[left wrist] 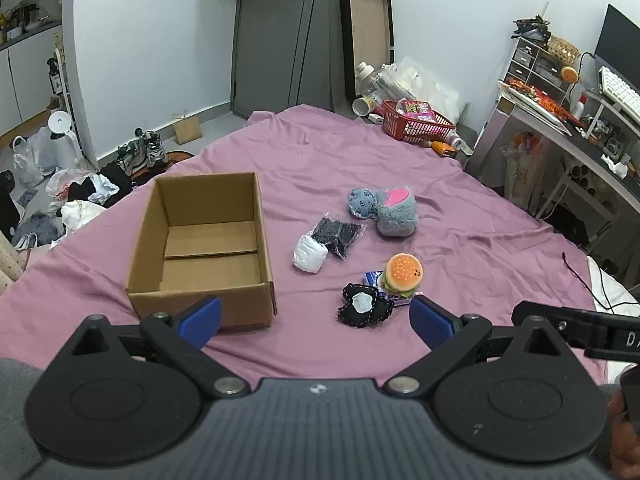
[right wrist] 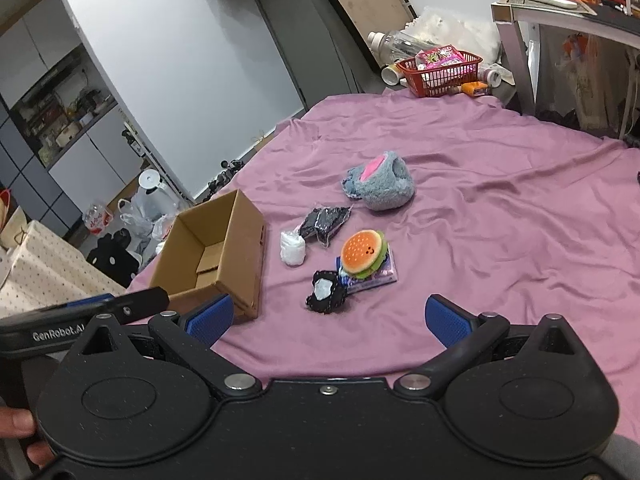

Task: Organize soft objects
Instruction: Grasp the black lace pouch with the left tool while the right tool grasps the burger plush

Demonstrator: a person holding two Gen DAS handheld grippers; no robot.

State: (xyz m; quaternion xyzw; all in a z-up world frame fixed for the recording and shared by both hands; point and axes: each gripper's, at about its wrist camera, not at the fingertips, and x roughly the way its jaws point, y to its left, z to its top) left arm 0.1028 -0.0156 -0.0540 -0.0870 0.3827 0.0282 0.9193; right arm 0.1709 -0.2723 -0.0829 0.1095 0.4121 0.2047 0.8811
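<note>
Toys lie right of the box [left wrist: 200, 248]: burger [left wrist: 402, 276], grey plush [left wrist: 384, 210], white roll [left wrist: 309, 254]. Left gripper [left wrist: 316, 320] and right gripper [right wrist: 330, 320] both gape wide, empty, nearer than the box.

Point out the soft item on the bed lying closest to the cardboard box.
The white rolled bundle; it sits just right of the cardboard box, nearer than the black packet, burger plush or grey plush.
</note>
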